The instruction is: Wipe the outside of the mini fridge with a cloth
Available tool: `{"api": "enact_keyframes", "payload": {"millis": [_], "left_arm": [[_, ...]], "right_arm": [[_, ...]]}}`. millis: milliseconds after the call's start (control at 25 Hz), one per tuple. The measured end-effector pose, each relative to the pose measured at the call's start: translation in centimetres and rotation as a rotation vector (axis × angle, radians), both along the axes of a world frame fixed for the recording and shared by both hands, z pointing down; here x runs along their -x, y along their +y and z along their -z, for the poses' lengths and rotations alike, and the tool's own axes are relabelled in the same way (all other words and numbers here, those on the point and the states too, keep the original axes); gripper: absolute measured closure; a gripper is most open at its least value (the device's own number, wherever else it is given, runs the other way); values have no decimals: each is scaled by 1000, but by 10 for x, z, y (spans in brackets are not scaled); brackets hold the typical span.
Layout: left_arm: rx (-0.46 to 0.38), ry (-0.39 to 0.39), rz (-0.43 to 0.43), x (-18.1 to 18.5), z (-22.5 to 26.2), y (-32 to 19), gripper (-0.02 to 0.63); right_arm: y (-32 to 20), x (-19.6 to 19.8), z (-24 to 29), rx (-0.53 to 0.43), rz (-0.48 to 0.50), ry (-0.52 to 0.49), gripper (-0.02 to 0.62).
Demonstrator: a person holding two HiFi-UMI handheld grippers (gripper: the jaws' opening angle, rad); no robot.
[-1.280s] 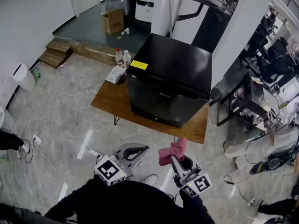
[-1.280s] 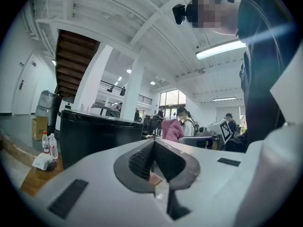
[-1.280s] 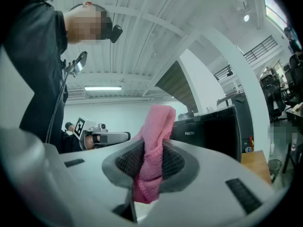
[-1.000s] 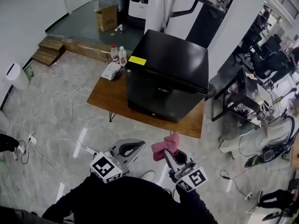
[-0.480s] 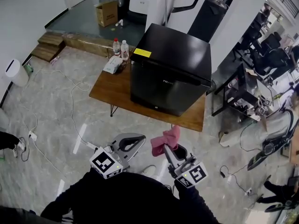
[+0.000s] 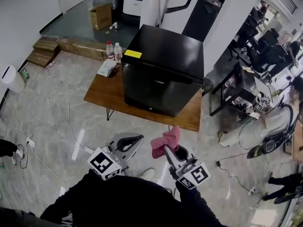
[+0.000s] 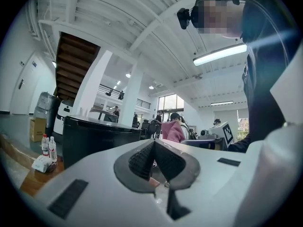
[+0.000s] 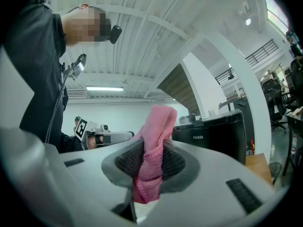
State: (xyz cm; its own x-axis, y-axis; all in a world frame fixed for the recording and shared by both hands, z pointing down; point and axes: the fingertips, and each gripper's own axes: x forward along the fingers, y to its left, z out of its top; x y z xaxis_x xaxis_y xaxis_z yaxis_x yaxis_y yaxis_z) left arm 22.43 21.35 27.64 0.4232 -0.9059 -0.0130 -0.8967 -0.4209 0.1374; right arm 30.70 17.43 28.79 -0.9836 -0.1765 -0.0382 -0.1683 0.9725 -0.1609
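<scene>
A black mini fridge (image 6: 161, 72) with a yellow sticker on top stands on a low wooden table (image 6: 106, 97); it also shows in the left gripper view (image 7: 92, 141) and the right gripper view (image 8: 213, 134). My right gripper (image 6: 166, 148) is shut on a pink cloth (image 6: 164, 142), whose bunch sticks up between the jaws (image 8: 154, 143). It hangs in the air short of the table's front edge. Beside it my left gripper (image 6: 129, 140) is shut with nothing in it (image 7: 154, 157).
Two water bottles (image 6: 113, 51) and a white packet (image 6: 105, 67) sit at the table's far left end. Cables (image 6: 71, 122) trail over the marble floor. A black rack (image 6: 234, 91) stands right of the table, wooden steps (image 6: 42, 51) and a cardboard box (image 6: 99, 15) at the back left.
The view has drifted, so fridge and table sit slightly further left and higher. Both grippers keep the same pose, the cloth still clamped in the right one.
</scene>
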Motion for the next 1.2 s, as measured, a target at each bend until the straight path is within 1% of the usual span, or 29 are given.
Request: {"api": "enact_keyframes", "payload": {"millis": [120, 240, 440, 560, 640, 720, 800, 880, 920, 1040, 1120, 1200], "left_arm": [[3, -13, 16, -8, 5, -14, 603], [-1, -39, 50, -14, 13, -32, 603], [-25, -69, 113, -18, 32, -67, 603], [-25, -69, 136, -17, 42, -85, 603], [-18, -63, 146, -11, 51, -97, 603], [-8, -67, 138, -2, 59, -110, 603], [-12, -63, 121, 13, 67, -126, 603], [-35, -71, 141, 38, 75, -144, 603], [-48, -89, 161, 52, 79, -153, 603], [-84, -146, 211, 97, 91, -179, 603], [-95, -154, 221, 126, 102, -196, 603], [-92, -144, 216, 153, 110, -213, 603]], "right_arm": [[-14, -13, 4, -11, -6, 1, 506], [-32, -22, 10, -30, -8, 0, 506], [-62, -26, 29, -94, 26, 1, 506], [-79, -23, 44, -116, 43, -9, 506], [-93, -15, 57, -138, 57, 0, 505], [-106, -2, 70, -176, 76, 17, 505], [-120, 16, 81, -224, 108, 32, 505], [-134, 39, 91, -271, 137, 54, 503], [-143, 51, 95, -292, 142, 66, 503], [-171, 88, 112, -357, 127, 95, 503], [-191, 115, 125, -399, 117, 114, 503], [-212, 145, 135, -431, 113, 145, 503]]}}
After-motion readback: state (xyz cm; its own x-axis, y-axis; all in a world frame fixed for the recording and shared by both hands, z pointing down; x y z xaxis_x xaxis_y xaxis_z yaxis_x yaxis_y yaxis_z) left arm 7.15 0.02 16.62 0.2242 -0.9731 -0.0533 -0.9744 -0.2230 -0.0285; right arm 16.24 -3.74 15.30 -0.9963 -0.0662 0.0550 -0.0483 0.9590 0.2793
